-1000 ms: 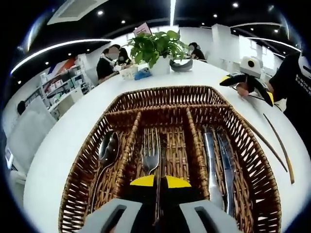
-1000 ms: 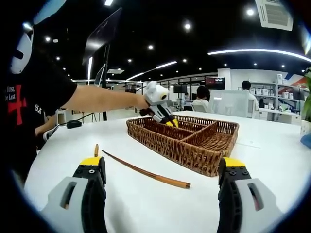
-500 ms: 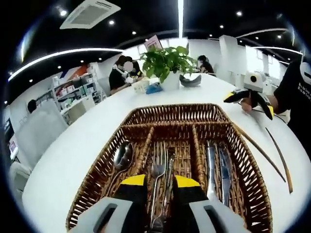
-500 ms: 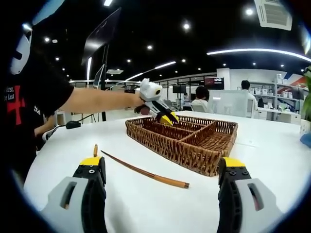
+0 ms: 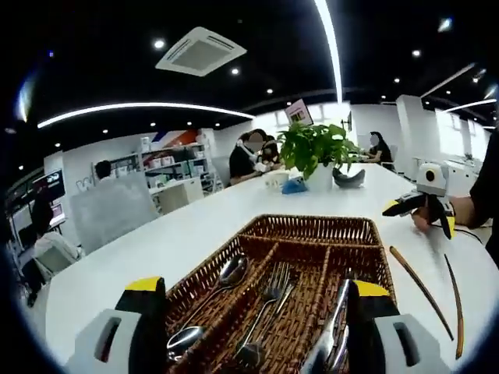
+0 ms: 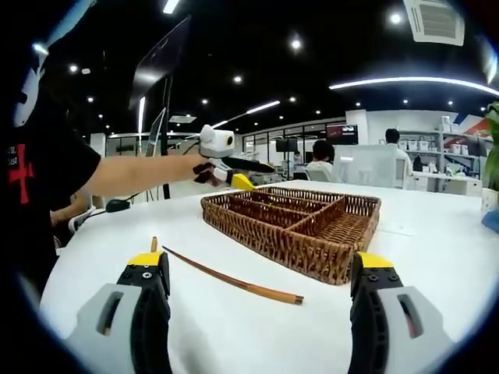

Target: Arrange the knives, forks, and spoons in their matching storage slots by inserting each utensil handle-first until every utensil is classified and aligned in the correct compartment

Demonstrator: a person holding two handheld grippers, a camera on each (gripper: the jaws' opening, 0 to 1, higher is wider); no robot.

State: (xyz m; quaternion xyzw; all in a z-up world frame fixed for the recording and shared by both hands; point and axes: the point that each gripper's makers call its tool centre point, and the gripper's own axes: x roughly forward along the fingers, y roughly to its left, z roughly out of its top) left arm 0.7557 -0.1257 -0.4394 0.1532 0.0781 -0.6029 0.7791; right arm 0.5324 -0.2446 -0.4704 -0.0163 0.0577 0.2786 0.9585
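Note:
A brown wicker basket lies below my left gripper, whose jaws stand wide open with nothing between them. Its long slots hold two spoons on the left, forks in the middle and knives on the right. In the right gripper view the same basket sits ahead on the white table. My right gripper is open and empty near the table's front, above a long brown chopstick. The left gripper hovers over the basket's far left corner, held by a person's arm.
Two chopsticks lie on the table right of the basket, near the right gripper. A second chopstick's end shows by my right gripper's left jaw. A potted plant and small items stand at the table's far end. People sit at desks behind.
My left gripper has opened, letting go of a fork into the middle slot, and has drawn up and back from the basket. The right gripper has stayed put.

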